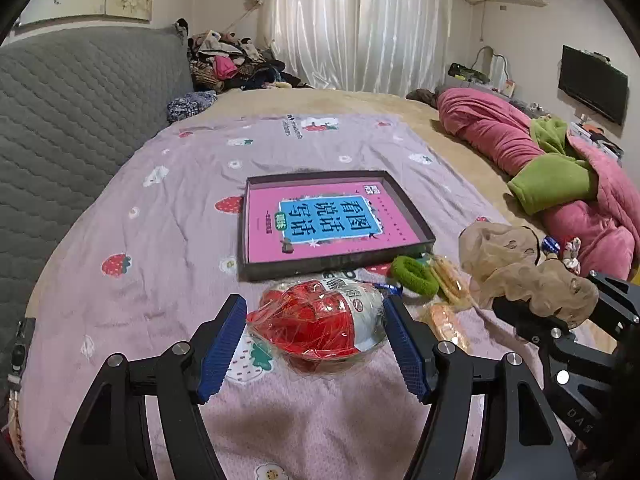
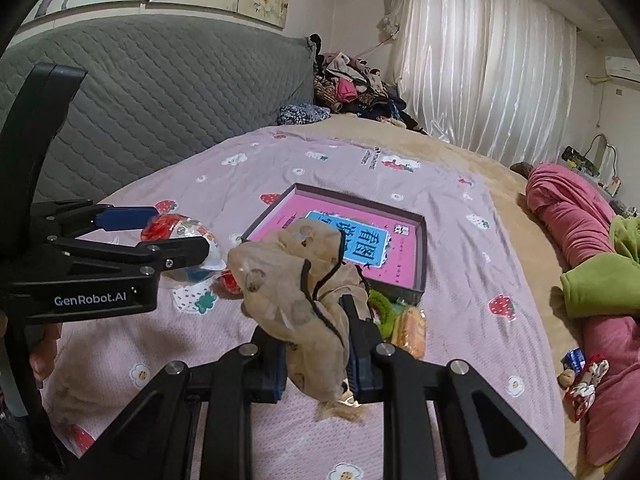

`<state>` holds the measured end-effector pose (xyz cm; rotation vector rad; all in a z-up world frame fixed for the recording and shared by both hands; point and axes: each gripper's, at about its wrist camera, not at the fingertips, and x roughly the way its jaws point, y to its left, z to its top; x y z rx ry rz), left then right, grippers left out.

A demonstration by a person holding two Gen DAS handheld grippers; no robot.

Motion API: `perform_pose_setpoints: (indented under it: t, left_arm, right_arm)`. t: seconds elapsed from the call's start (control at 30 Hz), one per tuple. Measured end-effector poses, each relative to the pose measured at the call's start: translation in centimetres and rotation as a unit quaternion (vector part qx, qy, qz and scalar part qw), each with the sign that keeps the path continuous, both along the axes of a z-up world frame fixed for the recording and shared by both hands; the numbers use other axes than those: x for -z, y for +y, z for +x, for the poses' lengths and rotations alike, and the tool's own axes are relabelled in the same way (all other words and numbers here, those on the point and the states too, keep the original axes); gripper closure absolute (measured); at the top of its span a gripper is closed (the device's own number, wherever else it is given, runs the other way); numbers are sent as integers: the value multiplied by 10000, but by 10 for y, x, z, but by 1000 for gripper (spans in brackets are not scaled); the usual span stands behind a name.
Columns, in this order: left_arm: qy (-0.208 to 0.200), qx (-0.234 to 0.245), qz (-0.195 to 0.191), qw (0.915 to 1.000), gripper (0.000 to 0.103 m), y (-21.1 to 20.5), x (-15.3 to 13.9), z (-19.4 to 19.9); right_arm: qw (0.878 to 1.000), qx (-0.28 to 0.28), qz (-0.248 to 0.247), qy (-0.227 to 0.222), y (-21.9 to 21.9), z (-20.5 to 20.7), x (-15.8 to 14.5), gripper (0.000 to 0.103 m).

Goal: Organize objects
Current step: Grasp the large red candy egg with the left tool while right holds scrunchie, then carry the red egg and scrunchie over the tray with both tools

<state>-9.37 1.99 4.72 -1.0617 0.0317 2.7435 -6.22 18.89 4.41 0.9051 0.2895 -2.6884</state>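
"GenRobot.AI" left gripper (image 2: 176, 236), perhaps snack packet (image 1: 320, 322)

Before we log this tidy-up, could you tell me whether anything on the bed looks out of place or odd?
Nothing looks damaged or spilled. A green hair tie and orange snack packets lie loose on the bedspread beside the tray, not in it; the tray holds only a pink book.

A grey quilted headboard (image 1: 76, 120) backs the bed; clothes (image 1: 232, 66) lie heaped beside white curtains (image 1: 360, 24), with a wall-mounted television (image 1: 592, 84) opposite.
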Motion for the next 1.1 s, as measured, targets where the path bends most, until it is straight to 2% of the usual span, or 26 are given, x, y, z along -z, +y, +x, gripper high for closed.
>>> perform_pose_setpoints:
  t: [0.53,1.1]
  left_arm:
    - [217,0,21,9998,31,12,-33,-32]
    - [388,-39,98,9992,31,12,-55,-78]
  right_arm:
    - [9996,10,134,245,12,-24,-32,80]
    - [9986,4,44,533,12,-65,-65,80]
